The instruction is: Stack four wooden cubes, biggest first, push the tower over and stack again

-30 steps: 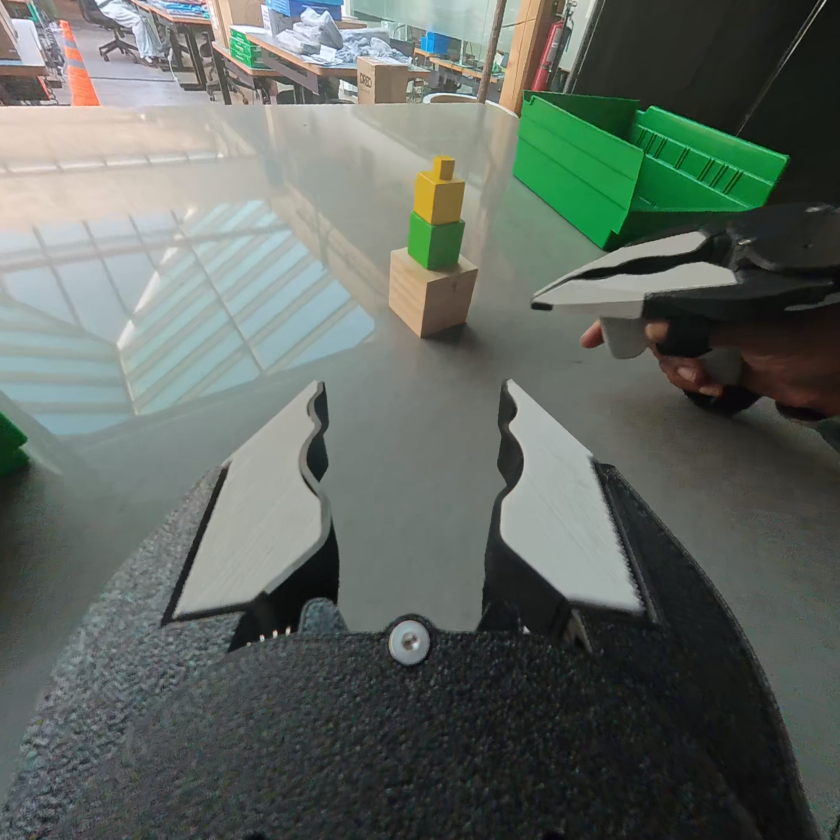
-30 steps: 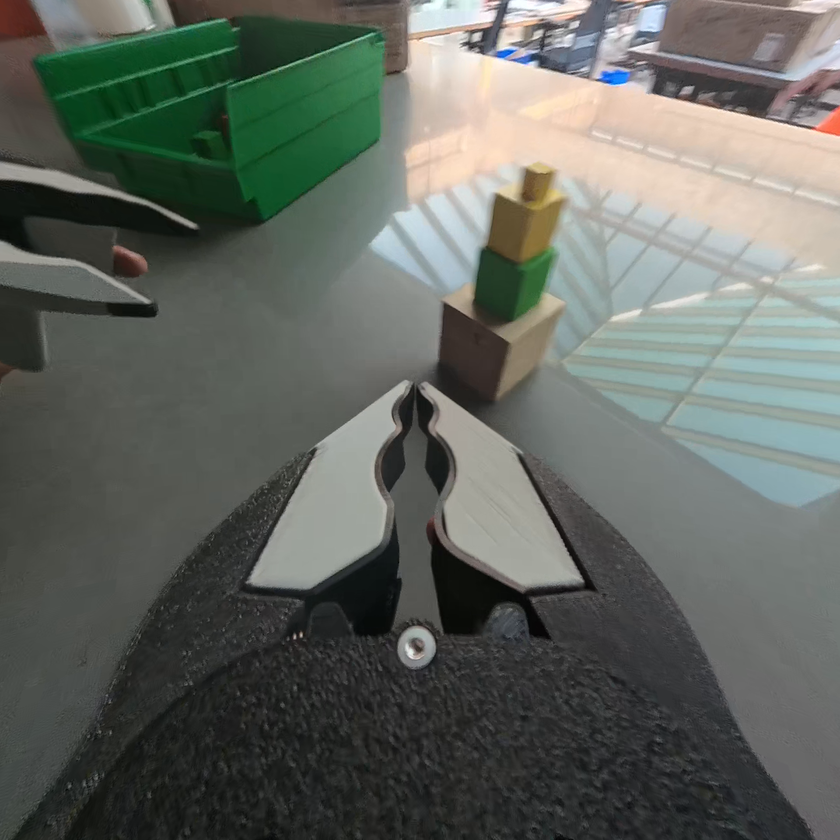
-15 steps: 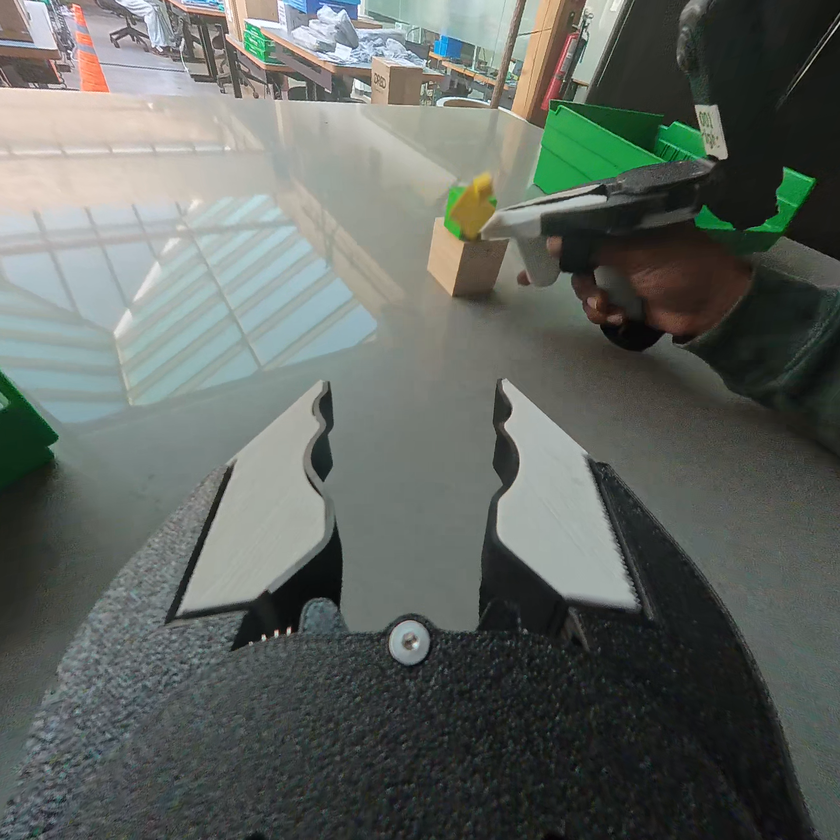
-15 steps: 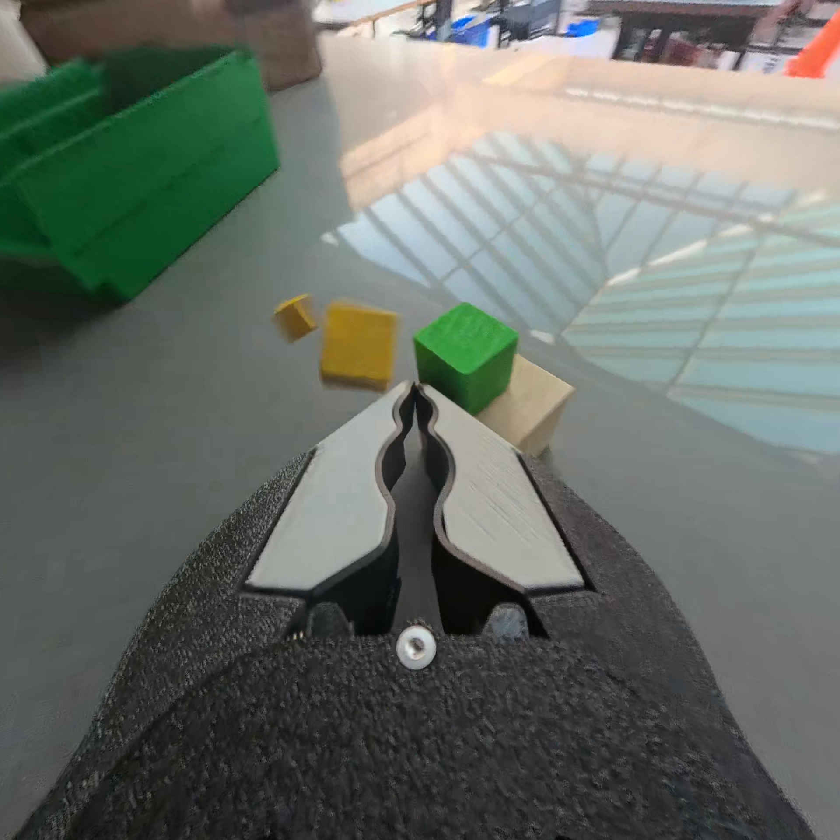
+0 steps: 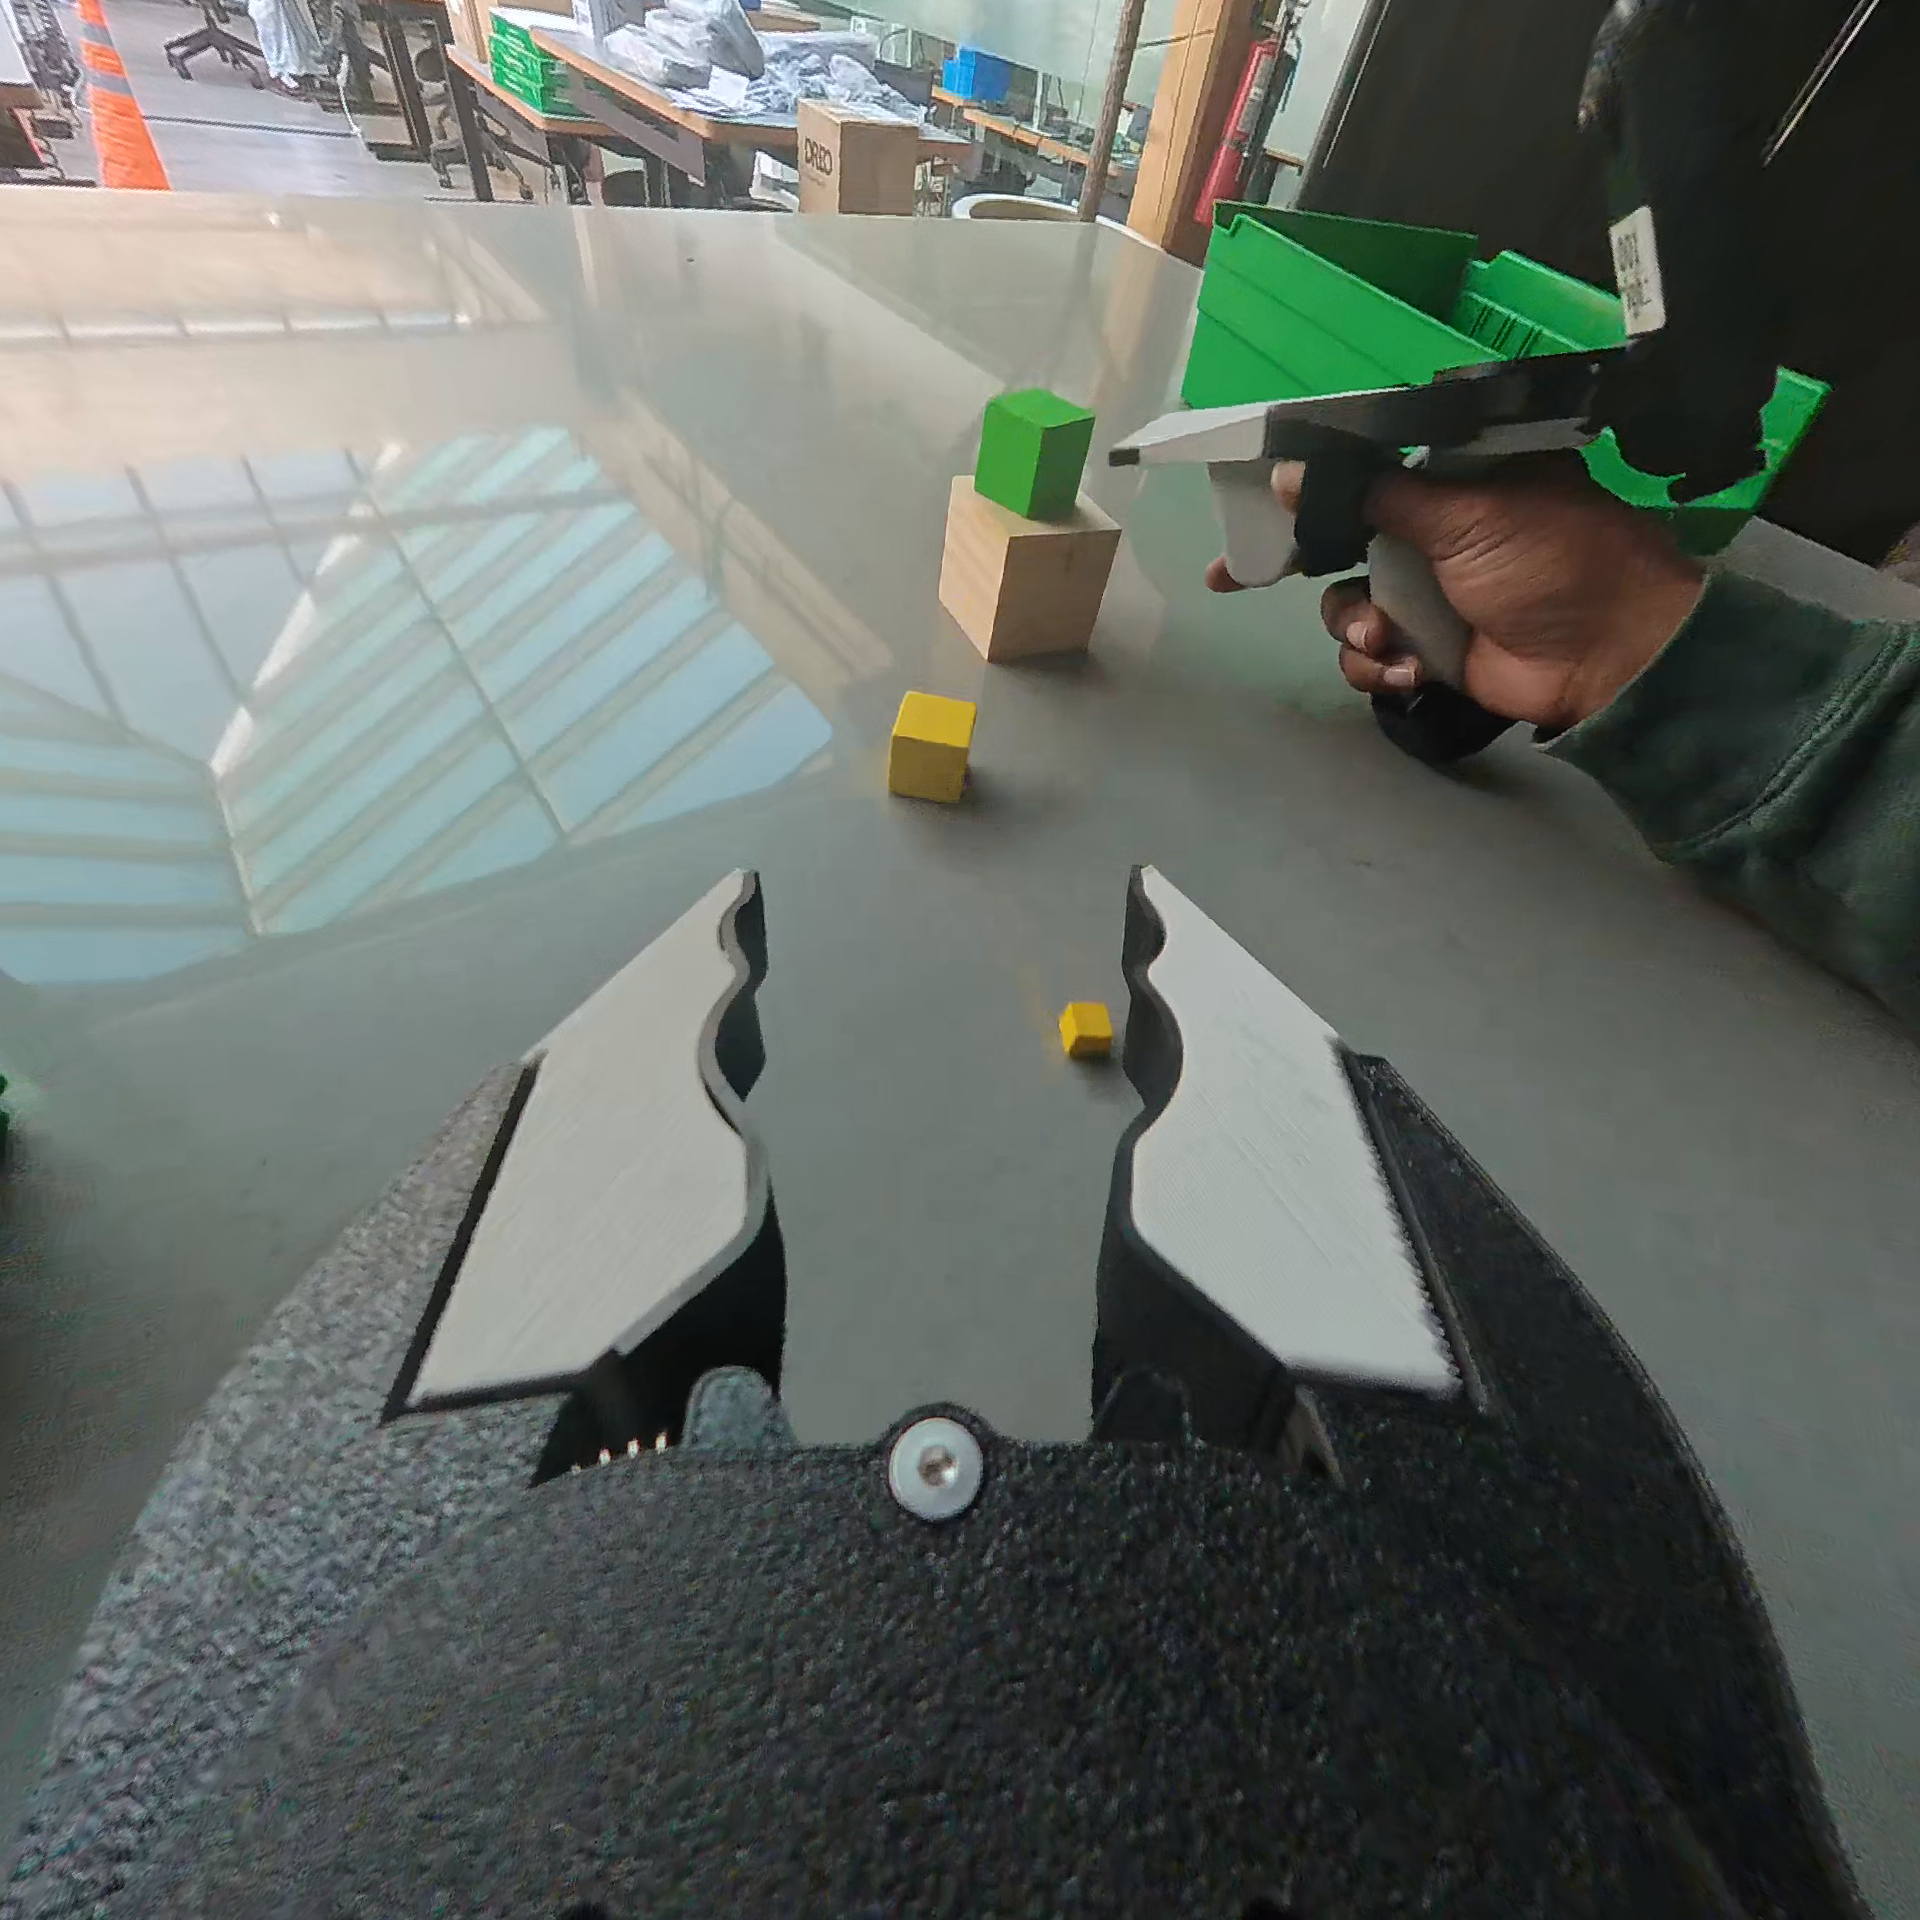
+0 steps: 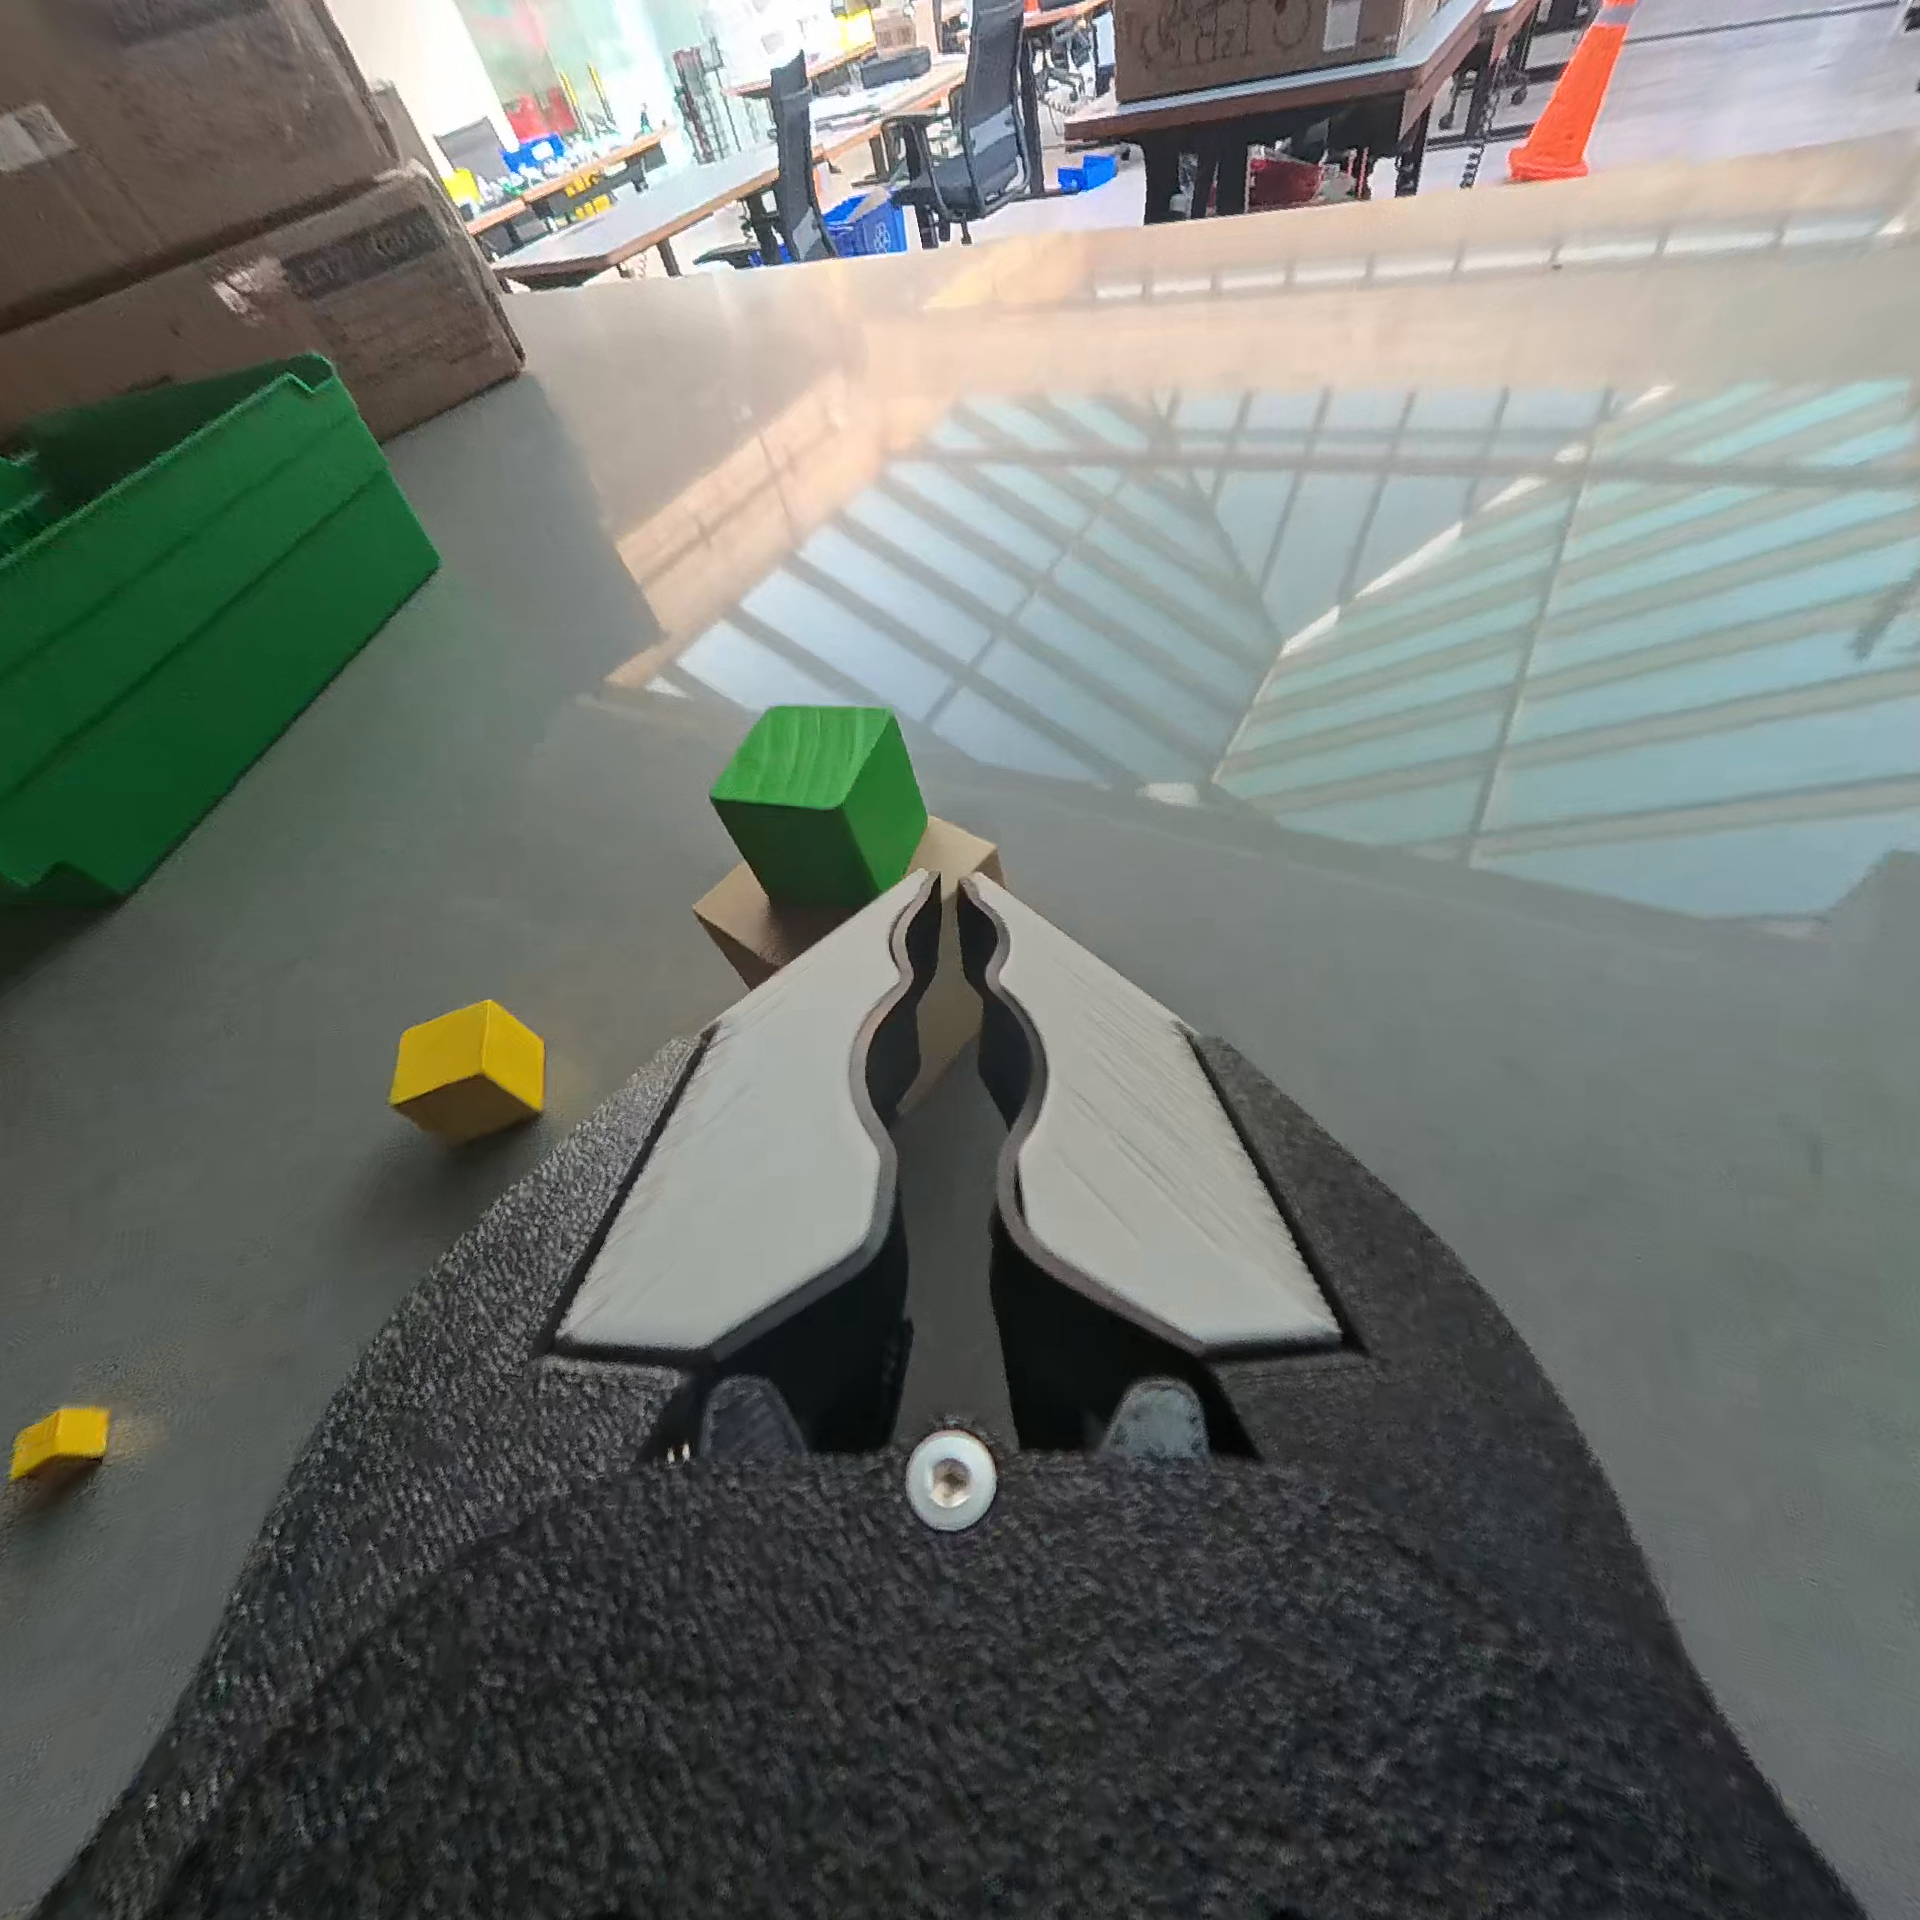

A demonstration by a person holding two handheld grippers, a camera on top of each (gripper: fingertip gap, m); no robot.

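Green cube [image 6: 821, 805] just beside closed right tool [image 6: 948, 883] tips.

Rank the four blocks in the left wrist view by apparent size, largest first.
1. Plain wooden cube
2. Green cube, resting on top of it
3. Larger yellow cube on the table
4. Tiny yellow cube, smallest despite lying nearest the camera
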